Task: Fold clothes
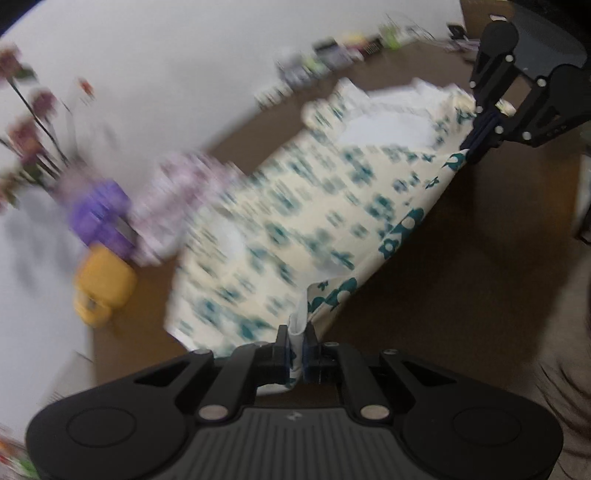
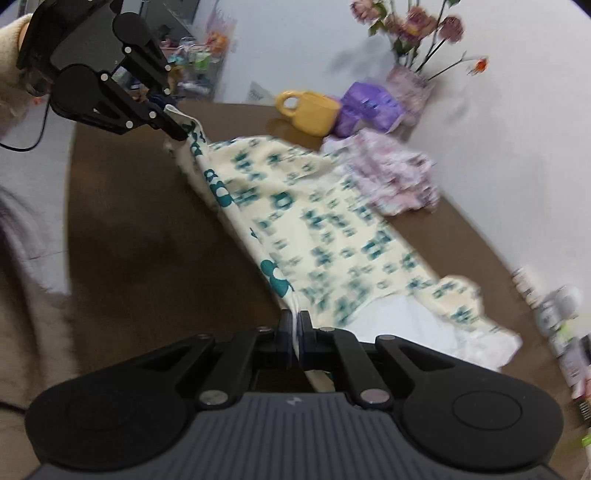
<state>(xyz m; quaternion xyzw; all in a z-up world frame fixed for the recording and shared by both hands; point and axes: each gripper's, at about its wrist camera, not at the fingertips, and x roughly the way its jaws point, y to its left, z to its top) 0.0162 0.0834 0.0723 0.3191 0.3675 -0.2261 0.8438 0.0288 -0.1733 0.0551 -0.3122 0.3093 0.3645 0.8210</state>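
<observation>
A yellow mug [image 2: 310, 110] stands on the brown table [image 2: 147, 240] beside a purple packet [image 2: 369, 107]. Behind them, dried roses [image 2: 410, 26] rise from a patterned vase [image 2: 410, 88] against the white wall [image 2: 517, 147].

Cream garment [image 1: 295, 221] showing teal flower print, white lining; yellow mug [image 2: 310, 110], purple pack [image 2: 369, 107], pink-lilac floral cloth [image 2: 391, 170] sitting upper right; brown table [image 2: 147, 240].
</observation>
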